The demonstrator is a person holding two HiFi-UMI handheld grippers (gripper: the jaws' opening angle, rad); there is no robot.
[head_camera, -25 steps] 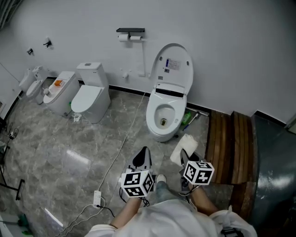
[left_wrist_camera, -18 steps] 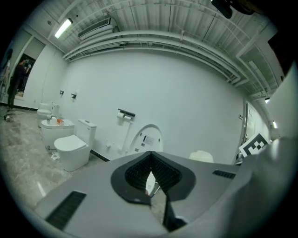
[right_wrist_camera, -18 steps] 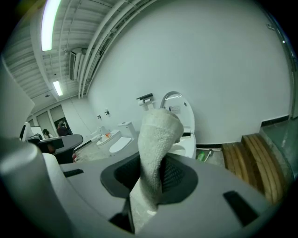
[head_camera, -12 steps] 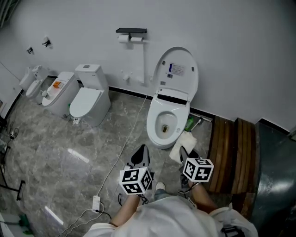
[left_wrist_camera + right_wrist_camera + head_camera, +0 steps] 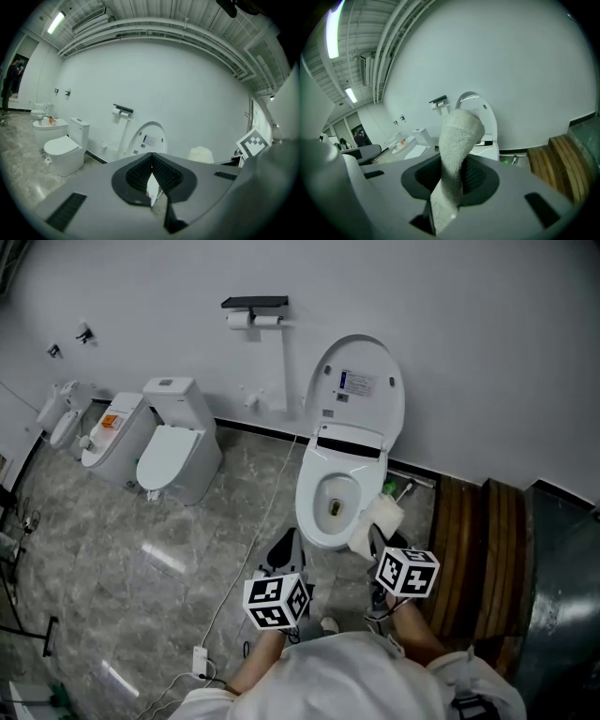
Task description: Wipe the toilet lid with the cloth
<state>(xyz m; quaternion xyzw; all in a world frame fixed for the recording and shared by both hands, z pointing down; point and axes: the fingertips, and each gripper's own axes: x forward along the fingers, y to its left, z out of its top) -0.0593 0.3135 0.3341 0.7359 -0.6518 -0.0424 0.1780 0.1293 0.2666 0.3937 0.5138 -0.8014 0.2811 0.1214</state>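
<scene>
One cloth [image 5: 458,140] clamped in right tool [image 5: 457,169]: plain only in right gripper view.

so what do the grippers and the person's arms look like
The left gripper and right gripper look alike: a grey shell, black ribbed fingers, and a white cube with black square markers at the back. The person wears a white top.
</scene>
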